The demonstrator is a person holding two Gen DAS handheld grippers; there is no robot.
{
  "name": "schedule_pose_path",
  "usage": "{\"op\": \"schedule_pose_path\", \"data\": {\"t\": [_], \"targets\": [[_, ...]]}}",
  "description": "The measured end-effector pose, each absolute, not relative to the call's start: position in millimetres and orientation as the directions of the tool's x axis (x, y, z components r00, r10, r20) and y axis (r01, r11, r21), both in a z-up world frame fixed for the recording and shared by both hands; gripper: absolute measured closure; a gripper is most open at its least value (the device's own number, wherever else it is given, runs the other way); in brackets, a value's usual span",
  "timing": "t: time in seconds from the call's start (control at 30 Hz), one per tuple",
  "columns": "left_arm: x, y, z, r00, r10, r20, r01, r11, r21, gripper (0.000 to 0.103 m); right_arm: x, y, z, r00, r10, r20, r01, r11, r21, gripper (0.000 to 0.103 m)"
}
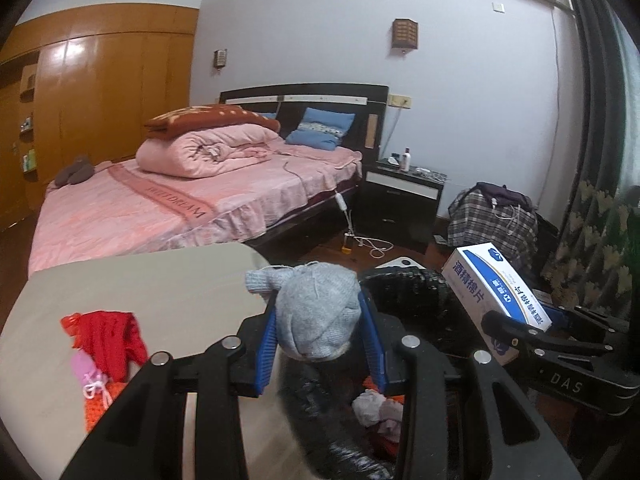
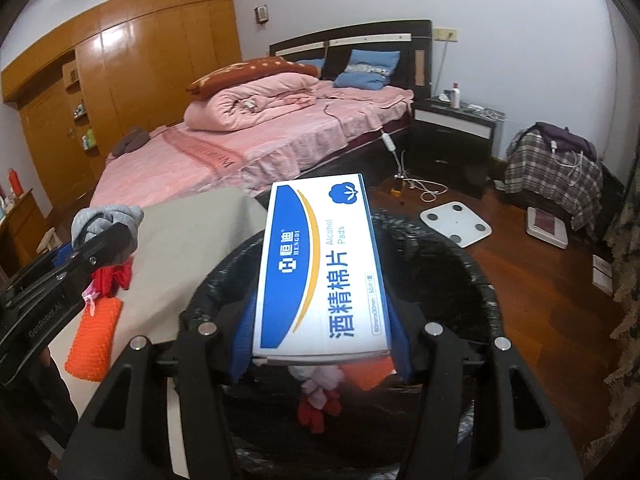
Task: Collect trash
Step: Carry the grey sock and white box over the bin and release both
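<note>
On the left, the beige bench (image 1: pixel 140 280) carries a red knitted piece (image 1: pixel 108 340), a small pink knitted item (image 1: pixel 89 374) with a white cord, and an orange knitted pouch (image 2: pixel 94 342) lying flat near the bench's edge. Beyond the bench stands a bed (image 1: pixel 160 204) with pink bedding and a folded pink quilt (image 1: pixel 204 152), with a wooden wardrobe (image 1: pixel 100 92) along the wall behind.

The left claw (image 1: pixel 320 320) pinches a grey knitted sock (image 1: pixel 316 312) between its blue pads, the bundle held up just over the near rim of a black-lined trash bin (image 2: pixel 440 264) that sits beside the bench. In the right wrist view the same sock shows at far left, clamped in that claw above the bench edge.

The right claw (image 2: pixel 324 344) is clamped on a blue-and-white box of alcohol pads (image 2: pixel 320 264), gripped at its near end, with the box lifted and pointing forward over the bin's opening. Inside the bin lie crumpled white, red and orange scraps (image 2: pixel 320 392).

Further right, a white bathroom scale (image 2: pixel 456 220) rests on the wooden floor (image 2: pixel 540 280), a dark nightstand (image 2: pixel 452 136) stands next to the bed, and a plaid bag (image 2: pixel 556 168) sits against the wall.
</note>
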State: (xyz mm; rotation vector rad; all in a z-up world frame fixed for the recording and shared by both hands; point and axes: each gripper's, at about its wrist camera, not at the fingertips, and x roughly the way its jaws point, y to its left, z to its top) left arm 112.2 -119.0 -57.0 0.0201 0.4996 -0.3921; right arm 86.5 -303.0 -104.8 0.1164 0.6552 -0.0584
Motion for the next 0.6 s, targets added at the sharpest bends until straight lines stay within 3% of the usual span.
{"op": "schedule_pose_path", "data": {"t": [0.6], "targets": [[129.3,-172.0,-68.1,0.756,-0.429,-0.495,0.454,0.888,-0.076,0.065,93.6,-344.6,-116.4,0.778,-0.085,-0.623,0.169,0.983,0.077,0.049]]}}
